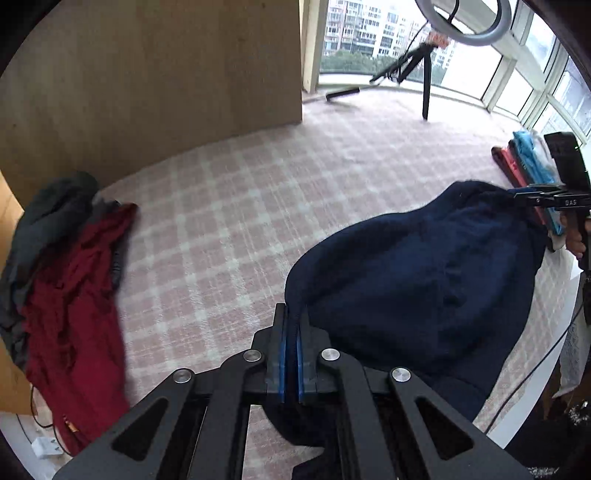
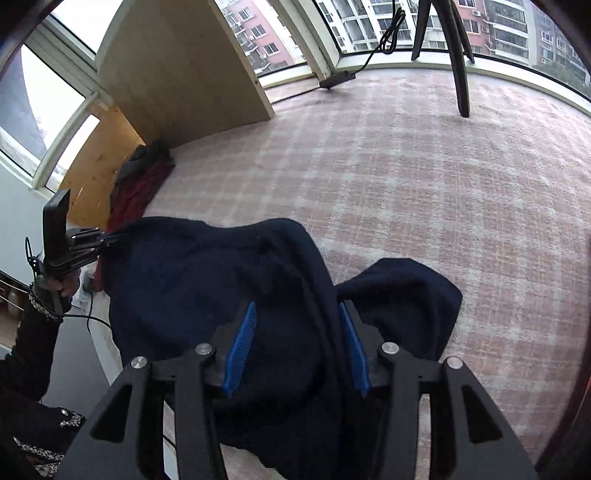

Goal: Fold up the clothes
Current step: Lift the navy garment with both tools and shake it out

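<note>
The left gripper [image 1: 291, 325] is clamped on an edge of the navy garment [image 1: 424, 280] held above the pink plaid carpet [image 1: 229, 206], while only the right wrist view shows the right gripper [image 2: 297, 317] with fingers spread around bunched navy fabric, grip uncertain, and only the left view shows folded clothes [image 1: 524, 162] stacked far right.

Pink plaid carpet [image 2: 424, 177] covered the floor. Plywood panel [image 1: 155, 74] stood upper left. Curved window wall [image 2: 369, 22] across frame top showed daylight, apartment blocks outside.
</note>
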A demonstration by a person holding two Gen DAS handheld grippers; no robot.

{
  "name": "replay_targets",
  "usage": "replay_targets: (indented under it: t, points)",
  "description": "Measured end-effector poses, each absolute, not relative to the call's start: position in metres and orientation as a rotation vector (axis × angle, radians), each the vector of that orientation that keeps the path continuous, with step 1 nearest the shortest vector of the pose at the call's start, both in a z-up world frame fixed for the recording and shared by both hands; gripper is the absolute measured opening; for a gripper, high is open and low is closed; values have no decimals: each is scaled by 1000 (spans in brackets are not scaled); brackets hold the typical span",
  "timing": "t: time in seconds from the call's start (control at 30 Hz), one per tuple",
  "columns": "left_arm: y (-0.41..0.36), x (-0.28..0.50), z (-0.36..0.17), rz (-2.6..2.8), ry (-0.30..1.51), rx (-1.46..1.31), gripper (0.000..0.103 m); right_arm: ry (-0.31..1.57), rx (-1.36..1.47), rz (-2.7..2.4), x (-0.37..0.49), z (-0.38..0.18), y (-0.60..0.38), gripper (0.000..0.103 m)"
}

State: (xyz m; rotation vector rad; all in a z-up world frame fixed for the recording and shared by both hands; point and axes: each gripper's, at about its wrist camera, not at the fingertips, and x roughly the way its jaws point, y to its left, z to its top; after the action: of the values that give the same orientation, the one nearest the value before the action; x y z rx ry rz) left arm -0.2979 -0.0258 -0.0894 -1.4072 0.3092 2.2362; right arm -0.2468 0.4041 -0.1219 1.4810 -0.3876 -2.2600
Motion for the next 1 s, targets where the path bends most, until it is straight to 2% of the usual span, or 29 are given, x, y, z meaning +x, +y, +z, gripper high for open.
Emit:
replay_targets:
  t: [0.1, 0.23, 0.33, 0.5, 0.63, 0.73, 0.83, 1.0]
  points:
    - [-45, -287, -69, 2275, 297, -1378, 3, -454, 1430, -2294, -251, -110, 412, 45]
    - [-50, -281, -85, 2275, 332, -1435, 3, -325, 1456, -2304, -266, -113, 397, 44]
    - [-52, -279, -100, 2269, 328, -1473, 3, -235, 1536, -2286, -279, -127, 389, 33]
    - [-51, -279, -108, 2261, 307, -1500, 3, -197, 1560, -2206, -292, -138, 380, 33]
    - [-50, -281, -112, 2257, 305, -1511, 3, -81, 1611, -2159, -294, -151, 364, 33]
    - [-49, -278, -106, 2281, 298, -1486, 3, -69, 1583, -2172, -289, -151, 359, 3]
    - [-48, -272, -80, 2324, 263, -1406, 3, -145, 1442, -2268, -270, -122, 366, 3]
    - [-40, -250, 25, 2429, 344, -1135, 3, -245, 1145, -2534, -224, -20, 390, 3]
